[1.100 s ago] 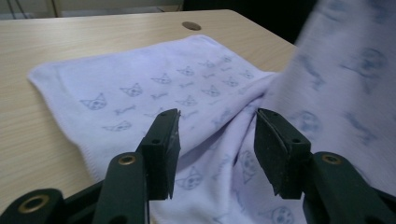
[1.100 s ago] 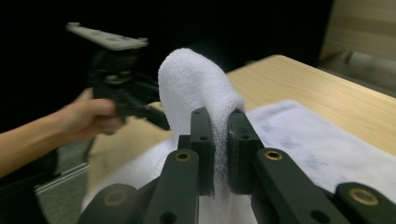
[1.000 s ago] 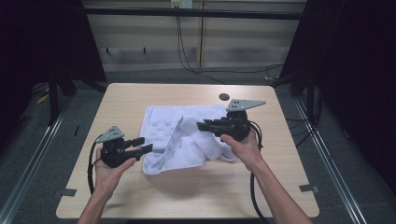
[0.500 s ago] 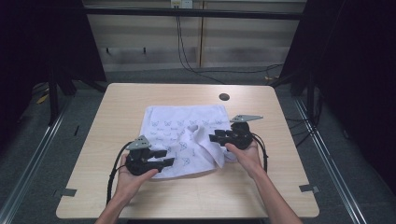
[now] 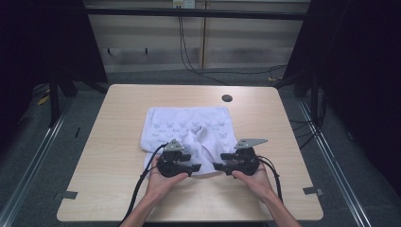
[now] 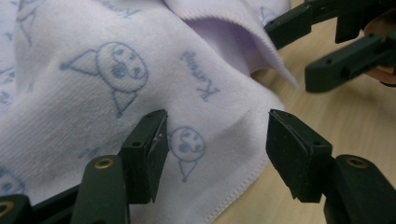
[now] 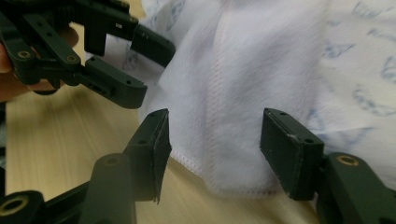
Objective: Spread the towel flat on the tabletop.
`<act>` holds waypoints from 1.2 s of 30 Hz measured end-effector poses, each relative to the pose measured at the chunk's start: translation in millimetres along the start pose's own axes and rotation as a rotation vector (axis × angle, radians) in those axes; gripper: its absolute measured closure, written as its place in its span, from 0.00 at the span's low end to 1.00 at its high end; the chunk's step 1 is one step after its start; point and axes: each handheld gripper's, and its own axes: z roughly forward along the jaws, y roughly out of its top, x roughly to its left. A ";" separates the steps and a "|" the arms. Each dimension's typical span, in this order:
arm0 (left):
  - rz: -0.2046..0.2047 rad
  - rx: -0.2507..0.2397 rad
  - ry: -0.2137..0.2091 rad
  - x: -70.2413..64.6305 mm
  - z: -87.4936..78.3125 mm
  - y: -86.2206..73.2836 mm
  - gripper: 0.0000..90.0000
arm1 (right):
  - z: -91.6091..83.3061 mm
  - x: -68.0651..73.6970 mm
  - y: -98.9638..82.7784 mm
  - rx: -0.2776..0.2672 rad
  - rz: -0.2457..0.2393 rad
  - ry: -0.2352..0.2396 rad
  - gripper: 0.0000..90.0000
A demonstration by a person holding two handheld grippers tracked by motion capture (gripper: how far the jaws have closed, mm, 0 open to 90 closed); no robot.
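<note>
a white towel (image 5: 189, 135) with pale blue cartoon prints lies at the middle of the table (image 5: 118, 142), flat and squarish at its 12 o'clock half, rumpled and folded over itself toward 6 o'clock. in the left gripper view the weave is soft and ribbed, with a stitched hem along the near edge and a loose fold standing up at 1 o'clock.

the left gripper (image 5: 193, 166) sits at the towel's 7 o'clock corner, the right gripper (image 5: 222, 166) at its 5 o'clock corner, tips facing each other, near but apart. both sets of jaws have just been opening and stand wide; towel hem lies between each pair, but the pads do not press on it, so nothing is held.

bare wood runs wide at 9 and 3 o'clock and along the 6 o'clock edge. a dark round hole (image 5: 227, 98) sits at 1 o'clock, well apart from the towel.
</note>
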 end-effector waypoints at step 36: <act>0.042 -0.043 0.076 -10.1 14.0 2.6 0.90 | -3.7 -15.0 -0.5 -0.019 -0.013 -0.084 0.98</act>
